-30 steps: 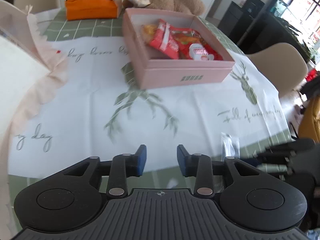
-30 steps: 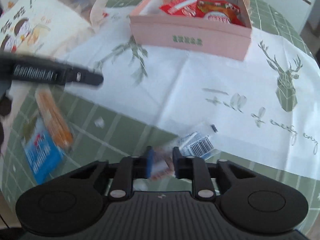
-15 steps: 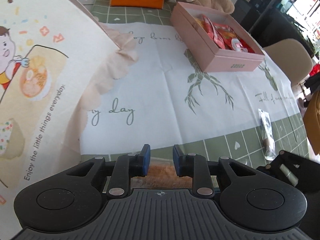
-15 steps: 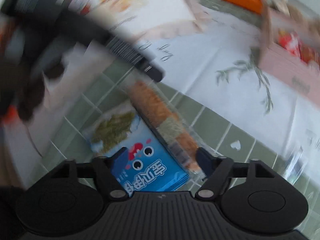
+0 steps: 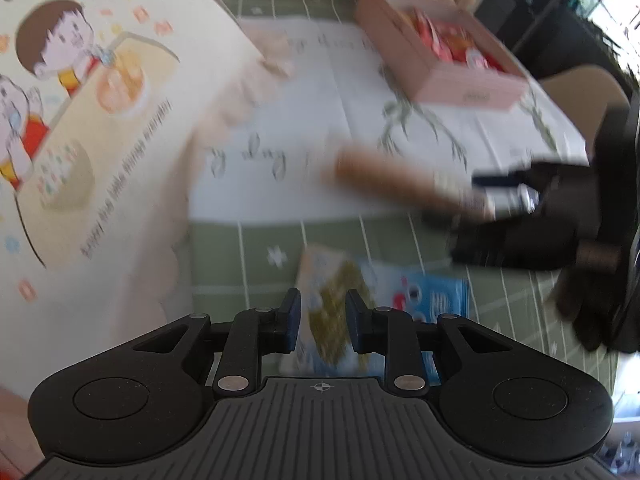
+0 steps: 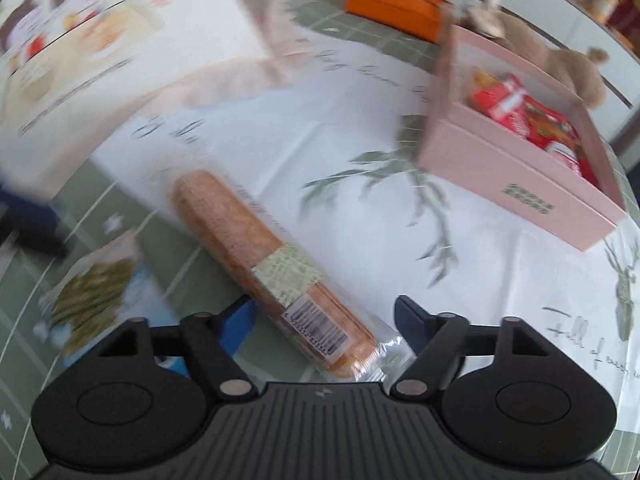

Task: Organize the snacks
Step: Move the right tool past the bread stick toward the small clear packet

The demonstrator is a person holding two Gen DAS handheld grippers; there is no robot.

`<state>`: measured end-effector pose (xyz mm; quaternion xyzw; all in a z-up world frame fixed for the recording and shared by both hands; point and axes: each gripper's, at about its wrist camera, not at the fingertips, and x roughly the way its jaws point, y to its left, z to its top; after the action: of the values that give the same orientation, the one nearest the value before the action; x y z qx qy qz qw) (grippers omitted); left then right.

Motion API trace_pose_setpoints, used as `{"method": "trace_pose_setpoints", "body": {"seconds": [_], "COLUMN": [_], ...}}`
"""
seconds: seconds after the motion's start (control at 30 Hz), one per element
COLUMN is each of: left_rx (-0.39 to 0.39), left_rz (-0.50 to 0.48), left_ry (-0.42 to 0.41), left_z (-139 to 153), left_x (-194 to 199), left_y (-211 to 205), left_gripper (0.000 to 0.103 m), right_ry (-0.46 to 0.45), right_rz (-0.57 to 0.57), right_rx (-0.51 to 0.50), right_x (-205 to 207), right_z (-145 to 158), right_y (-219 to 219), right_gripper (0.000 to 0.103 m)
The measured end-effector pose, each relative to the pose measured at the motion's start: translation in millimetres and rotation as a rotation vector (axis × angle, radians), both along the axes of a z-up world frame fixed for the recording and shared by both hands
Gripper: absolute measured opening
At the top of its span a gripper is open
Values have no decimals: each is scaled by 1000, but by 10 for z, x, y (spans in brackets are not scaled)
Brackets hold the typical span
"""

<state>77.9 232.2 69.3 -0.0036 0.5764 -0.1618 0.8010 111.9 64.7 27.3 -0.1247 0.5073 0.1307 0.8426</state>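
Through my left wrist camera, my left claw [image 5: 322, 322] points steeply down at the blue snack packet [image 5: 380, 312] lying flat on the green checked part of the tabletop [image 5: 248, 248]; its jaws stand narrow and apart, with the packet's pale end seen in the gap below them, and I judge nothing is pinched yet, so that claw is released and only lined up over the packet's short edge, where a narrow opening suits thin foil. To the right my right claw [image 5: 496, 192] sits at the end of the long biscuit sleeve [image 5: 400, 178], though blur hides the contact there. Farther off is the pink box [image 5: 460, 84], already holding red packs, which I take as where the snacks belong. Through my right wrist camera, the biscuit sleeve [image 6: 272, 268] lies slantwise on the tabletop [image 6: 360, 208], its barcode end between my right claw's [image 6: 324, 316] jaws, which are closing but visibly clear of the wrapper on both sides, so it is released. Straddling the end across the sleeve's narrow width makes sense for a long roll. The blue snack packet [image 6: 104, 300] lies just beside it on the left, and the pink box [image 6: 520, 184] stands well apart, upper right.
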Motion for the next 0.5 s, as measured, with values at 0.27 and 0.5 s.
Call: {"method": "trace_pose_setpoints", "body": {"seconds": [0.27, 0.5], "left_rx": [18, 46], "left_rz": [15, 106], "left_ry": [6, -43], "left_z": [-211, -174], "left_x": [71, 254], "left_y": [-257, -359], "left_gripper": [25, 25], "right_ry": [40, 89], "right_rz": [122, 359], "right_rx": [172, 126], "right_x": [-272, -861], "right_z": [378, 185], "right_y": [-160, 285], "right_gripper": [74, 78]}}
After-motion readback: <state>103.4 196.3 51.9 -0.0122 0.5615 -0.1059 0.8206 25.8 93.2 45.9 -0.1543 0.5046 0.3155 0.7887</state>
